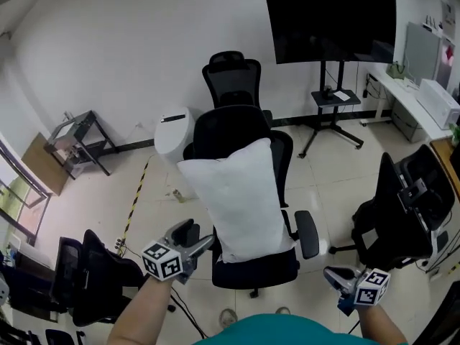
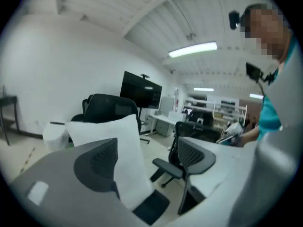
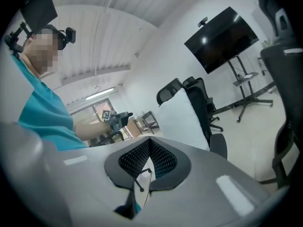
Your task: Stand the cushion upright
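Note:
The white cushion stands upright on the seat of a black office chair and leans back against its backrest. My left gripper hovers just left of the seat's front corner, jaws open and empty. In the left gripper view the cushion shows beyond the spread pads of the left gripper, apart from them. My right gripper hangs low to the right of the chair, away from the cushion. Its pads meet at the tips and hold nothing. The right gripper view shows the cushion edge-on against the chair.
A second black chair and a white bin stand behind the cushion's chair. More black chairs sit at the left and right. A dark screen on a stand, a desk and a metal rack line the walls.

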Action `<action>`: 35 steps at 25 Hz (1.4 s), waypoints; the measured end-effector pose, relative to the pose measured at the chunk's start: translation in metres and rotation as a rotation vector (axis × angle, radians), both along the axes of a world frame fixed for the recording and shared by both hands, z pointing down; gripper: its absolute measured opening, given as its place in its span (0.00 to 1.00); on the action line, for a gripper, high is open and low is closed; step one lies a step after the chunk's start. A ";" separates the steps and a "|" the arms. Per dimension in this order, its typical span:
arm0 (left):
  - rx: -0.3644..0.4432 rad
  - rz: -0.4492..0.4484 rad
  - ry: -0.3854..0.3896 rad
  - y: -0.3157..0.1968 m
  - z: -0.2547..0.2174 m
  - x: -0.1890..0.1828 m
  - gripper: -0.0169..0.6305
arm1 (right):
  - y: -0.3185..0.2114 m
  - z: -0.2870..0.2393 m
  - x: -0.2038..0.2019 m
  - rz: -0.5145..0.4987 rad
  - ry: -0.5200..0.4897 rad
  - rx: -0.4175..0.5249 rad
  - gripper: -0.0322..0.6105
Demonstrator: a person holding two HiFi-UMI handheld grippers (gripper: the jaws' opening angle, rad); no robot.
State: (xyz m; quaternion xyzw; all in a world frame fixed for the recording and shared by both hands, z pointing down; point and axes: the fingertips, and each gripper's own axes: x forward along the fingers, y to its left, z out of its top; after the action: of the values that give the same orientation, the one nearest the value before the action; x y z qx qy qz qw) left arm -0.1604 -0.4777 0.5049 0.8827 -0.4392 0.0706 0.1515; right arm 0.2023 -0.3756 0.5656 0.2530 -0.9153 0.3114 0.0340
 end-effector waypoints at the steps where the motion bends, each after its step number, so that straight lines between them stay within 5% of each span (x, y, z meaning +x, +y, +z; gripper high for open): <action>1: -0.004 -0.016 0.109 0.035 -0.003 0.007 0.62 | -0.002 -0.008 -0.004 -0.027 -0.001 0.020 0.05; 5: 0.011 -0.090 0.485 0.147 -0.004 0.017 0.36 | 0.008 -0.040 -0.035 -0.117 -0.023 0.099 0.05; 7: 0.028 -0.090 0.581 0.190 -0.001 0.016 0.23 | 0.025 -0.052 -0.055 -0.150 -0.030 0.135 0.05; 12: 0.050 0.006 0.581 0.285 0.003 0.002 0.05 | 0.104 -0.065 -0.106 -0.173 -0.022 0.174 0.05; 20: -0.023 0.113 0.585 0.421 0.012 -0.030 0.05 | 0.263 -0.047 -0.138 -0.106 0.024 0.122 0.05; 30: -0.007 0.118 0.624 0.534 0.004 0.051 0.05 | 0.383 -0.078 -0.050 -0.051 0.066 0.252 0.05; 35: 0.001 0.069 0.638 0.603 0.005 0.115 0.05 | 0.464 -0.047 0.020 -0.071 0.077 0.214 0.05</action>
State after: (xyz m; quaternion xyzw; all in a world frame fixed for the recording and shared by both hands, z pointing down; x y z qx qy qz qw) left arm -0.0453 0.1257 0.5102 0.8748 -0.3394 -0.2050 0.2785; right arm 0.2226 0.0887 0.5183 0.2344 -0.9497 0.2005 0.0531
